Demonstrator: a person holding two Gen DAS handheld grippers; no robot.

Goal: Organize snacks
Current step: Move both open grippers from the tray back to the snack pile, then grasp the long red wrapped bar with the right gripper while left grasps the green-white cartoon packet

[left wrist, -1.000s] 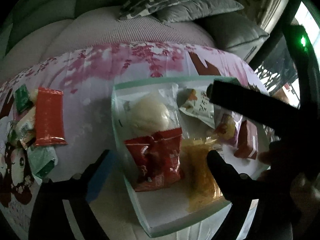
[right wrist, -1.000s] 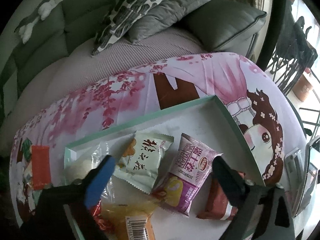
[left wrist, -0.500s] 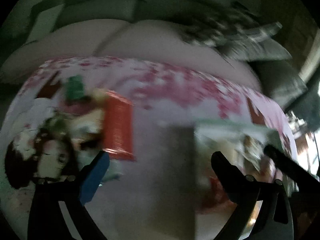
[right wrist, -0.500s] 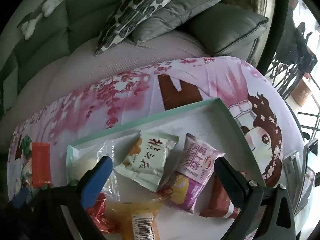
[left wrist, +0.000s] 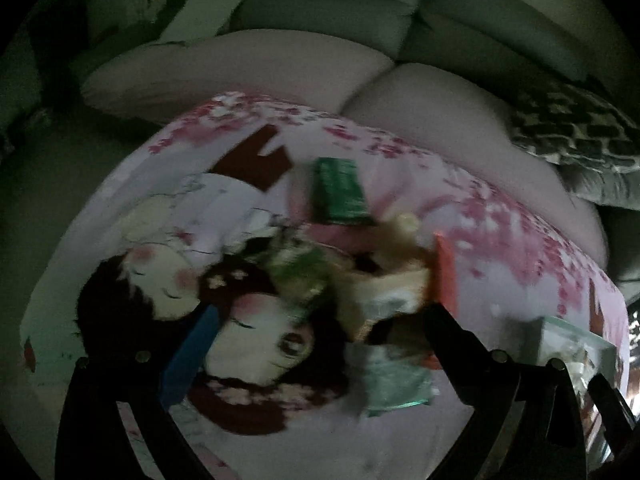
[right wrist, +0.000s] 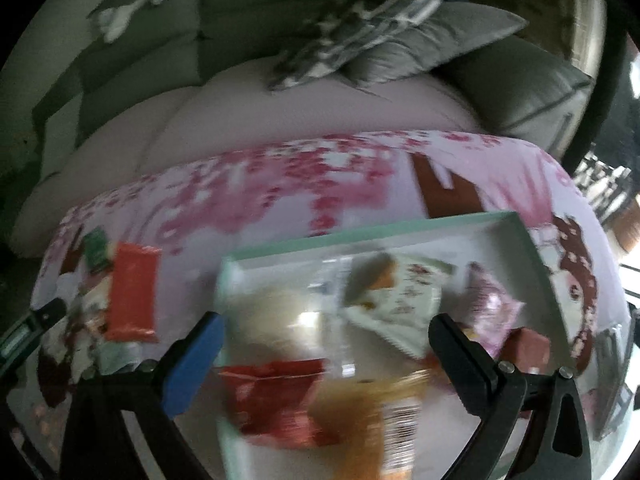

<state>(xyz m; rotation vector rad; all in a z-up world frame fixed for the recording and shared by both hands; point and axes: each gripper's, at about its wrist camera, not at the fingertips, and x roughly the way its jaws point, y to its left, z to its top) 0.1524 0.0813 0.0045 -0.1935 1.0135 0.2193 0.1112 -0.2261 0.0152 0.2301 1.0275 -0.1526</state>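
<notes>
My left gripper (left wrist: 316,332) is open and empty, hovering over a loose pile of snack packets (left wrist: 360,276) on the pink cartoon tablecloth: a dark green packet (left wrist: 340,192), a red packet (left wrist: 446,272) seen edge-on, a pale green packet (left wrist: 394,380). My right gripper (right wrist: 324,344) is open and empty above the mint-rimmed tray (right wrist: 360,232), which holds a red bag (right wrist: 276,396), an orange bag (right wrist: 380,420), a white-green packet (right wrist: 400,296) and a purple packet (right wrist: 492,312). The pile also shows in the right wrist view, with the red packet (right wrist: 132,292) at the left.
A grey sofa with a pale seat cushion (left wrist: 440,120) and patterned pillows (right wrist: 368,16) runs behind the table. The tray corner (left wrist: 576,336) shows at the right of the left wrist view. Both views are motion-blurred.
My left gripper has swung left from over the tray to over the loose snack pile. My right gripper has shifted over the tray, still open and empty.
</notes>
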